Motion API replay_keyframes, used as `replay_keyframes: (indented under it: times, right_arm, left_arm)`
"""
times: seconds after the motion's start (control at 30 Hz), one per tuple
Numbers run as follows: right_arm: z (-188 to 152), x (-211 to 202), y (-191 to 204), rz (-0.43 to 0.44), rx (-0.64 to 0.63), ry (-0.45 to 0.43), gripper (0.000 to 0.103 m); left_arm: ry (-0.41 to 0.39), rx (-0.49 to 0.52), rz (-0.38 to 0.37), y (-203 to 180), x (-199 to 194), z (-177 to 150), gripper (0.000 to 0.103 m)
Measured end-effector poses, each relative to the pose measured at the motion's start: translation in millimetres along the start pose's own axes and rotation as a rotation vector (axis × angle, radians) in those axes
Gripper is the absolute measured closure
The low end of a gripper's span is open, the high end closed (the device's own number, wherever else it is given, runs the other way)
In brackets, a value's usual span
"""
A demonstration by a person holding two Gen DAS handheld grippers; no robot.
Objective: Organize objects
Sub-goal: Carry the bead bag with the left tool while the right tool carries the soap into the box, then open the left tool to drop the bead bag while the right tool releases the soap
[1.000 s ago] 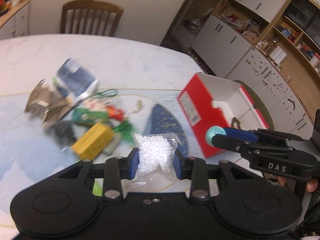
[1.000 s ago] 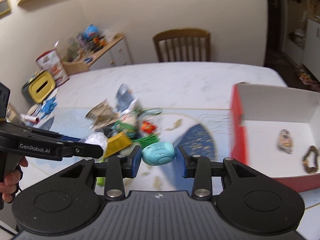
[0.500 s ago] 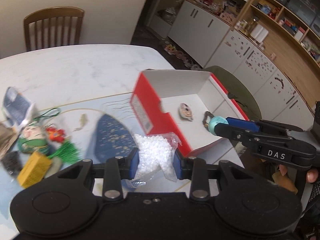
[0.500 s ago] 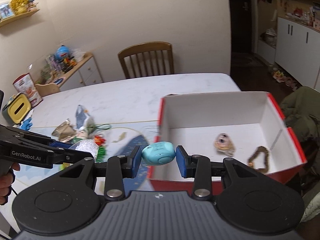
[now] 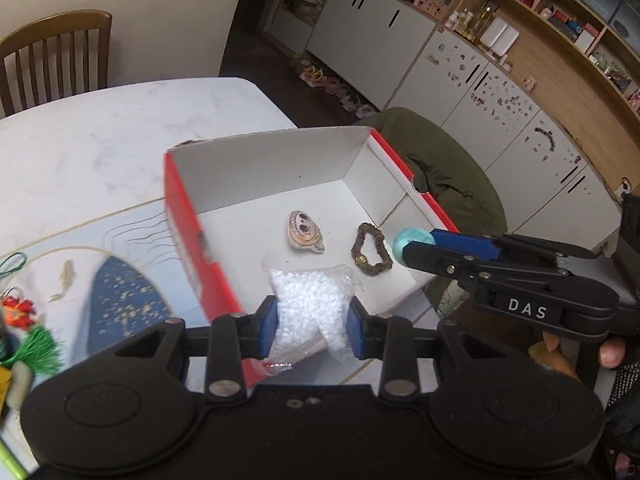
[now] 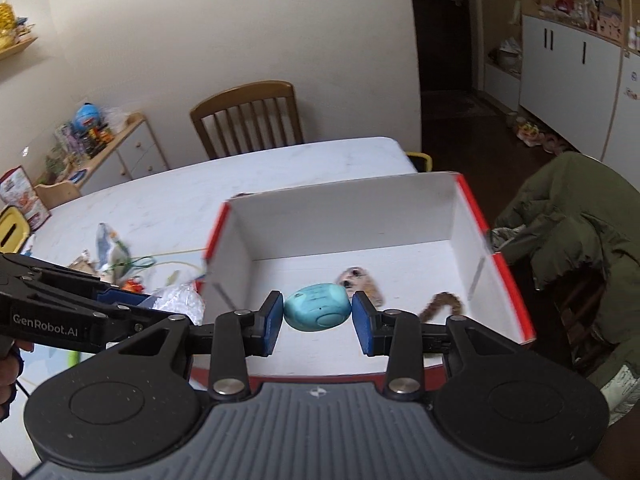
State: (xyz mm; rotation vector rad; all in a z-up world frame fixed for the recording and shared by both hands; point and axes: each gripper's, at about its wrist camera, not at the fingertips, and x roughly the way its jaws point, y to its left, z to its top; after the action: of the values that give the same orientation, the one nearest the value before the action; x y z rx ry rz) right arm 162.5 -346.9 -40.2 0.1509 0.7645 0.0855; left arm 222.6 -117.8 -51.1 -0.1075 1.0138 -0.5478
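Observation:
A red box with a white inside (image 5: 280, 172) (image 6: 460, 216) stands on the white table. My left gripper (image 5: 312, 326) is shut on a clear bag of white beads (image 5: 308, 308), held over the box's near left corner. My right gripper (image 6: 318, 322) is shut on a turquoise egg-shaped object (image 6: 318, 312) (image 5: 408, 240), held above the box floor. On that floor lie a patterned oval charm (image 5: 303, 230) (image 6: 360, 280) and a brown bead bracelet (image 5: 370, 250) (image 6: 438, 306). In the right wrist view the bag of beads (image 6: 178, 300) shows at the left beside the box.
A pile of small items (image 6: 116, 258) lies on the table left of the box, with a green tassel (image 5: 34, 350) and a blue fan print on the mat (image 5: 120, 296). A wooden chair (image 6: 248, 120) stands at the far side. A green jacket (image 6: 568, 236) hangs right of the box.
Both grippers have swung right, away from the pile and over the red box, each still holding its object. The box's inside now fills the middle of both views.

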Motion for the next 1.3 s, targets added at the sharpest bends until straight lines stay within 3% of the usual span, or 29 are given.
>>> replay_keyframes:
  times: [0.37,0.7,0.97,1.3]
  right_arm:
    - [20,44,-44,-0.045,-0.06,0.062,0.066]
    - [32,104,-58,-0.051,-0.18,0.177,0.066]
    - [30,140,-58,-0.054,-0.278,0.278,0.066]
    - [26,163,-48,-0.045,-0.38,0.432,0.066]
  left_arm:
    - [0.033,0.037,0.126,-21,63,44,0.069]
    - [0.087,-0.013,0.268,-1,124,65,0.069]
    - [0.147,-0.023,0.322,10,160,72,0.069]
    - [0.214,-0.009,0.339,10,185,74,0.068]
